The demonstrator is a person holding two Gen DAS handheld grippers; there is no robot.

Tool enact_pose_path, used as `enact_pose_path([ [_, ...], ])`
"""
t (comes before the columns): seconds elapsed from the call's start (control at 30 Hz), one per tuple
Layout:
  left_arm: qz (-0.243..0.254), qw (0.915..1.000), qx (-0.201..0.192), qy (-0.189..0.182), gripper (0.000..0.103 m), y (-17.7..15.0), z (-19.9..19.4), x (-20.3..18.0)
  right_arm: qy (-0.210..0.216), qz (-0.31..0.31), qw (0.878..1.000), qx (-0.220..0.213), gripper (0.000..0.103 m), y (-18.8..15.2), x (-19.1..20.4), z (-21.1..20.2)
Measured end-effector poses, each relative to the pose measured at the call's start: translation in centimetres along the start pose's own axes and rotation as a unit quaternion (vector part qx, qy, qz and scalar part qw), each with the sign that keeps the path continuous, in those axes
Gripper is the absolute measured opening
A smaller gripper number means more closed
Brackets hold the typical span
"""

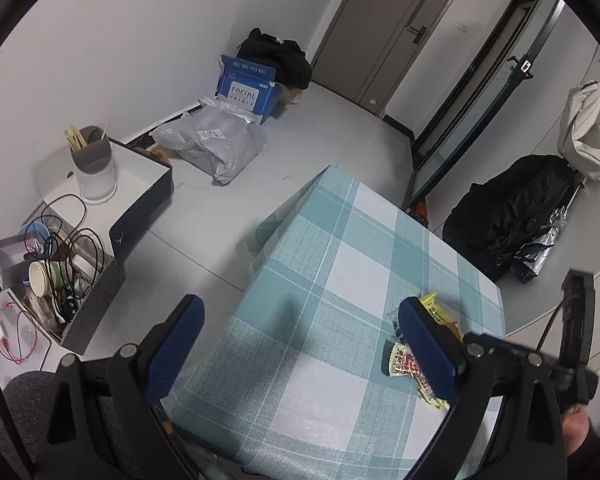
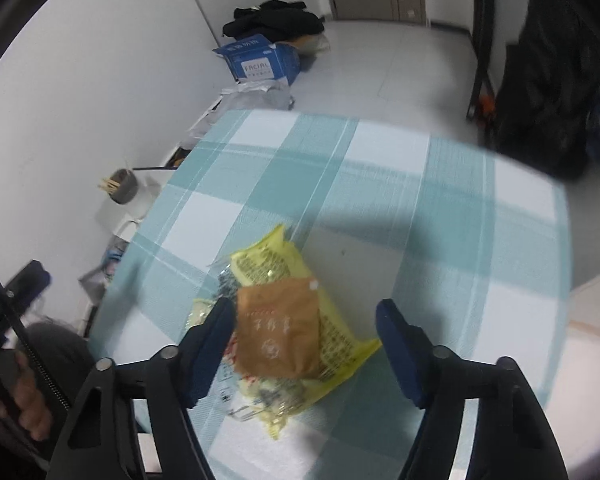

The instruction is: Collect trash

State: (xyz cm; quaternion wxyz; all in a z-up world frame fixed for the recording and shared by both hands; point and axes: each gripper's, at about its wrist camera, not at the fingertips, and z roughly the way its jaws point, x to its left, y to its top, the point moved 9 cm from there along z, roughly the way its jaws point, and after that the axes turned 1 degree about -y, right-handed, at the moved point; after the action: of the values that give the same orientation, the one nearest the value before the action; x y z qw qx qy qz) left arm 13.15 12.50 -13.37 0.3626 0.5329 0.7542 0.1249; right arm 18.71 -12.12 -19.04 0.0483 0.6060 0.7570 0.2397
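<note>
A pile of snack wrappers lies on the checked teal tablecloth (image 2: 380,184): a yellow wrapper (image 2: 268,256) with a brown packet (image 2: 276,332) on top. My right gripper (image 2: 306,316) is open just above the pile, its fingers on either side of the brown packet. In the left wrist view the same wrappers (image 1: 432,308) lie partly behind the right finger. My left gripper (image 1: 300,320) is open and empty over the table's (image 1: 340,240) left part.
On the floor left of the table stand a grey bin with cups and cables (image 1: 60,280), a dark box with a chopstick holder (image 1: 92,160), a grey parcel bag (image 1: 212,140) and a blue carton (image 1: 248,84). A black bag (image 1: 512,212) sits at the right.
</note>
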Motion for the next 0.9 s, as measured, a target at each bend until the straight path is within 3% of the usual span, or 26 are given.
enact_pose_path([
  [0.13, -0.012, 0.9999, 0.009, -0.004, 0.096, 0.0, 0.4, 0.4, -0.003, -0.015, 1.0, 0.008, 0.069, -1.4, 1.3, 0.7],
  [0.53, -0.032, 0.9993, 0.019, -0.007, 0.096, -0.2, 0.5, 1.1, -0.093, -0.112, 0.989, 0.02, 0.066, -2.0, 4.0, 3.6],
  [0.7, -0.046, 0.9986, 0.025, -0.008, 0.096, -0.2, 0.7, 1.5, -0.092, -0.103, 0.99, 0.017, 0.046, -1.7, 4.0, 3.4],
  [0.9, -0.058, 0.9979, 0.027, -0.012, 0.096, -0.3, 0.7, 1.6, -0.045, -0.075, 0.996, 0.012, 0.025, -2.0, 4.3, 2.0],
])
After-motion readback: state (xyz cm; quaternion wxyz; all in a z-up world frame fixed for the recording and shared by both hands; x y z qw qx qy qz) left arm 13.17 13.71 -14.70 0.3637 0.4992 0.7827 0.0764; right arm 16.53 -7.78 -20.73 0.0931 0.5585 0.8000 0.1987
